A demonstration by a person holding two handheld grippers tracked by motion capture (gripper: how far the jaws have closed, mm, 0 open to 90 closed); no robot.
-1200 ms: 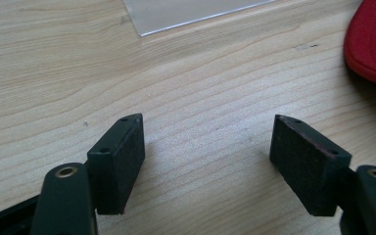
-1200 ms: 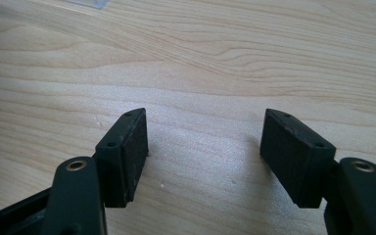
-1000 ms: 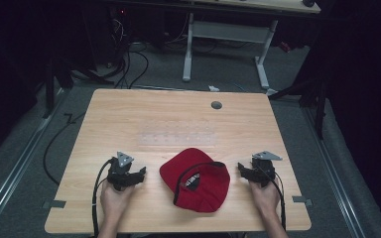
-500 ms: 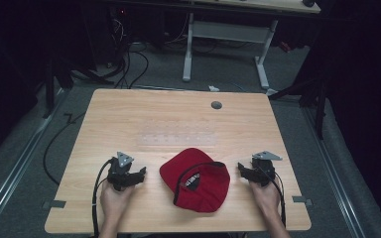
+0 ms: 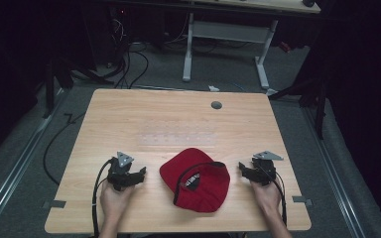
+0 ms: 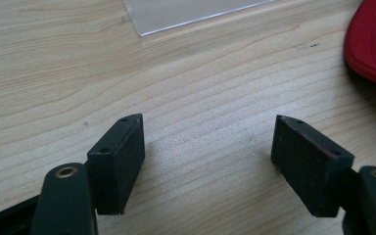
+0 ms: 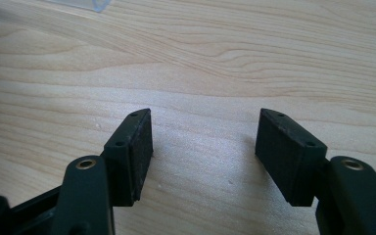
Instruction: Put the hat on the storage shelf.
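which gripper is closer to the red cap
Too close to call, both about equally near. The left gripper sits just off the cap's left edge, the right gripper just off its right edge. Both are open and touch nothing but the table.

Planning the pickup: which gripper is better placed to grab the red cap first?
Left, marginally. The left gripper points its open jaws toward the red fabric baseball cap, whose edge shows in its view. The right gripper, also open, faces bare wooden table.

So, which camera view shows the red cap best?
The high view: the whole red cap lies between the left gripper and the right gripper on the table. The left gripper view catches just its edge at upper right.
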